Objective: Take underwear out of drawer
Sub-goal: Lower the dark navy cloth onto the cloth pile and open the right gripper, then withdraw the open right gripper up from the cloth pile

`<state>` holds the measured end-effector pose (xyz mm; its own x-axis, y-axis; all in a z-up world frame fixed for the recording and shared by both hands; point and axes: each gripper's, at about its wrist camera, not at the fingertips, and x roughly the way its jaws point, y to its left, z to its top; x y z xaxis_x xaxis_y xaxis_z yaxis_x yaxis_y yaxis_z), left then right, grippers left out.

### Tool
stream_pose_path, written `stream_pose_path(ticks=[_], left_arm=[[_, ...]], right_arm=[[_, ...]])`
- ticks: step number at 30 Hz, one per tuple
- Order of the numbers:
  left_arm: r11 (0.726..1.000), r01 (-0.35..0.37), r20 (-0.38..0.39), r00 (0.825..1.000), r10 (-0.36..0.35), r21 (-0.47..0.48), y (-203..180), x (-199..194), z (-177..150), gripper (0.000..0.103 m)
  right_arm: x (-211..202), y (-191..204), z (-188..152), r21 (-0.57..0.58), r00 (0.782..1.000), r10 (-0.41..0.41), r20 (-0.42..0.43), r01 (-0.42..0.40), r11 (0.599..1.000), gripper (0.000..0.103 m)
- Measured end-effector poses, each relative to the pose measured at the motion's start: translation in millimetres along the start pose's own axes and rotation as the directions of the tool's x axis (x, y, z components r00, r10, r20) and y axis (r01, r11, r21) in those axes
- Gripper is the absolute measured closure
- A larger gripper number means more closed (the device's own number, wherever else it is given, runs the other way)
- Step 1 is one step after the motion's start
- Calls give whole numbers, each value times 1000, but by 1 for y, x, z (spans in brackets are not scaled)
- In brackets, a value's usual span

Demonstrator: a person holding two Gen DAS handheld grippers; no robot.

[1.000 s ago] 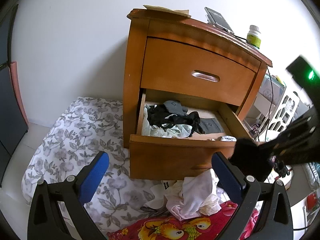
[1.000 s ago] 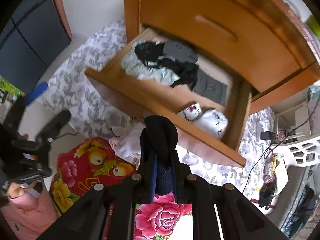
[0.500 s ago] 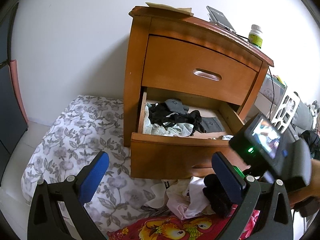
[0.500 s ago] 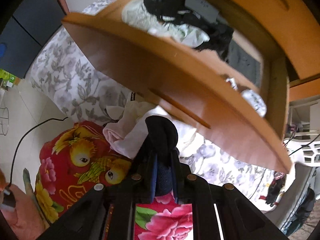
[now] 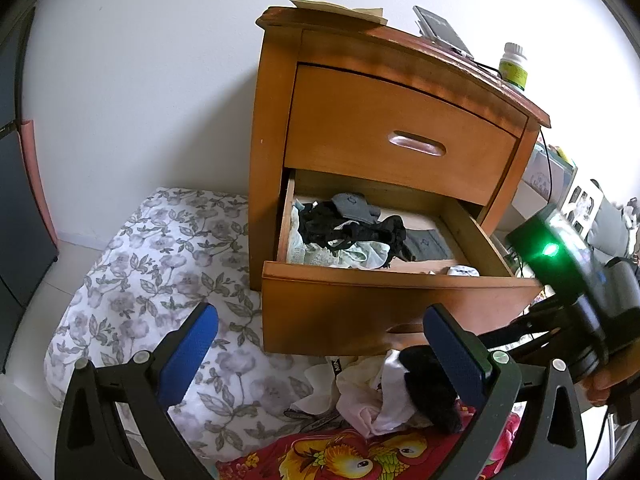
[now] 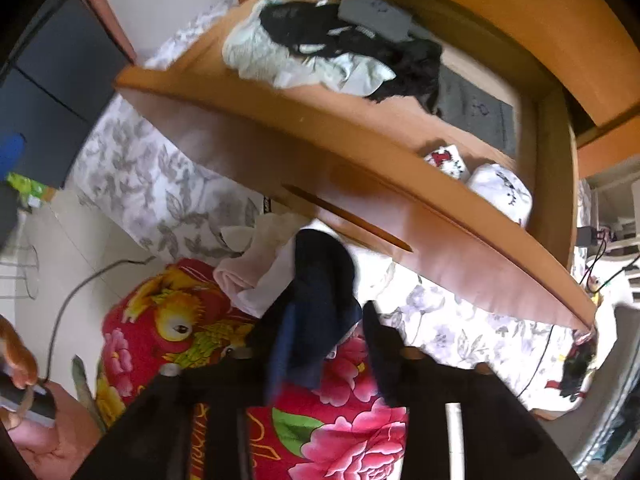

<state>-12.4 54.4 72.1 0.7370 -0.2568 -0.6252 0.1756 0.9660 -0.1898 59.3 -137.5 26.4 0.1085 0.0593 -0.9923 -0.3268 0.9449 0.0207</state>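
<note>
**A:** Right side, what are the jaws doing?

**B:** My right gripper (image 6: 324, 320) points straight down. Its jaws have just been opening and now stand partly apart. The dark underwear (image 6: 320, 288) is between them, draped against the left finger, with a gap to the right finger. I don't see either pad pressing it.

**A:** Which way does it run?

**B:** In the right wrist view its long axis runs bottom to top of the frame. The bunched end points up toward the drawer front (image 6: 360, 216), the tail trails back between the fingers. In the left wrist view it's a dark lump at lower right, on the pale clothes pile (image 5: 372, 400).

**A:** Left side?

**B:** My left gripper (image 5: 320, 344) is wide apart with nothing between the blue pads (image 5: 188, 352). It's aimed at the nightstand (image 5: 272, 120).

**A:** Edges and room?

**B:** The open drawer (image 5: 396, 300) overhangs the pile; its lower front edge is just above the underwear. More garments sit at the drawer's left (image 5: 344, 232), white rolled items at its right front corner (image 6: 496, 196). The red floral blanket (image 6: 352, 412) under the jaws is free. The grey floral bedding (image 5: 160, 264) at frame left is open too.
</note>
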Motion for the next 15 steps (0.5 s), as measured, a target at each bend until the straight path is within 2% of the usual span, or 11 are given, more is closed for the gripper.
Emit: stream_pose_path(ticks=[5,7,12,15], left_arm=[[1000,-12,-8,1000,12,14,-3,0,-2,1],[1000,-20,-12,1000,20,16,-3,0,-2,1],[999,-37,-23,999,38,37,-9,-1,-3,1],[997,-44,-32,998,46,56,-15,0,-4,1]], right_arm=[[-20,-10,-14,39,996,12,87,-15,999,57],[-27,-16,-21,81,989,30,148,-42,996,48],[-39,-31,-42,186,956,61,289,-118,976,38],[-43,-42,-55,260,936,21,351,-120,958,32]])
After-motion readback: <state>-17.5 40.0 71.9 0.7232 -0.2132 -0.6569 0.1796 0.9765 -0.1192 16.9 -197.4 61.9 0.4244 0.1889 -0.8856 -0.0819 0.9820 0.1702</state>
